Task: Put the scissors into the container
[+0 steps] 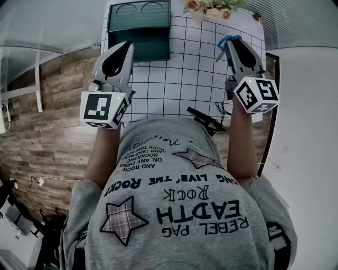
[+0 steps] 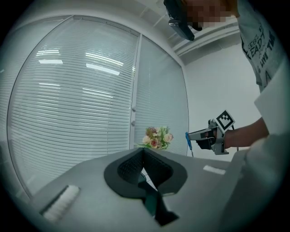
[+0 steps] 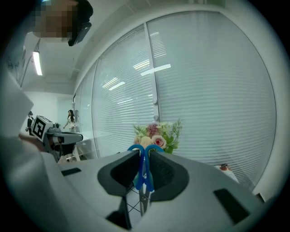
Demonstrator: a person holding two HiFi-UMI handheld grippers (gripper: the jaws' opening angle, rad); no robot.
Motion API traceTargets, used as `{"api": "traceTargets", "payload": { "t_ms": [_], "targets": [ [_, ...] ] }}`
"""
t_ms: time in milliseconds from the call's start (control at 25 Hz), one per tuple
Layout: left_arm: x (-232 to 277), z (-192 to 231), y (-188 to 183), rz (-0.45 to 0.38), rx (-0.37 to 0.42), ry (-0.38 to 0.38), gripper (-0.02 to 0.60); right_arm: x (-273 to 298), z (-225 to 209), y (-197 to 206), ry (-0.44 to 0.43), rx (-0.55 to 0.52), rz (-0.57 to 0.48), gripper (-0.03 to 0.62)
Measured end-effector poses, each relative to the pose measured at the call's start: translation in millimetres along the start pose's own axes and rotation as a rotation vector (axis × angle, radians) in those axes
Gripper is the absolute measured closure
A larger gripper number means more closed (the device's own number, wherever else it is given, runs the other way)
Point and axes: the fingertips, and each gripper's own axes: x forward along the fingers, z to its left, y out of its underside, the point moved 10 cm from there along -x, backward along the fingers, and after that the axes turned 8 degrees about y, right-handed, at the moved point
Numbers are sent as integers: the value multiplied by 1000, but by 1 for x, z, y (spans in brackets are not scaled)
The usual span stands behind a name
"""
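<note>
Head view first: the left gripper is over the near left part of the white table with the black grid. It points at the dark green rectangular plastic container, which sits at the far edge of the table. On the other side, the right gripper has the blue-handled metal scissors pinched in its tips. That puts the scissors over the far right part of the grid, well apart from the container. A bunch of pink and cream flowers is at the far edge of the table too.

Left gripper view: the jaws are pressed together at the tips with nothing in them. You can see a sliver of the green container through the gap lower down. Off to the right, the other gripper holds the scissors hanging down, with the flowers behind.

Right gripper view: the gripper is clenched right on the scissors. The blue loops stick up above the pads and the metal blades point down toward the grid. The flowers are straight ahead in front of the white blinds, and the left gripper is off to the left.
</note>
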Motion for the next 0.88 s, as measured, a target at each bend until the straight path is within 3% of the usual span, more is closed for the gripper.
{"api": "traceTargets", "payload": {
  "t_ms": [880],
  "targets": [
    [-36, 8, -4, -8, 9, -97, 572, 15, 35, -21, -113, -64, -36, 516]
  ]
}}
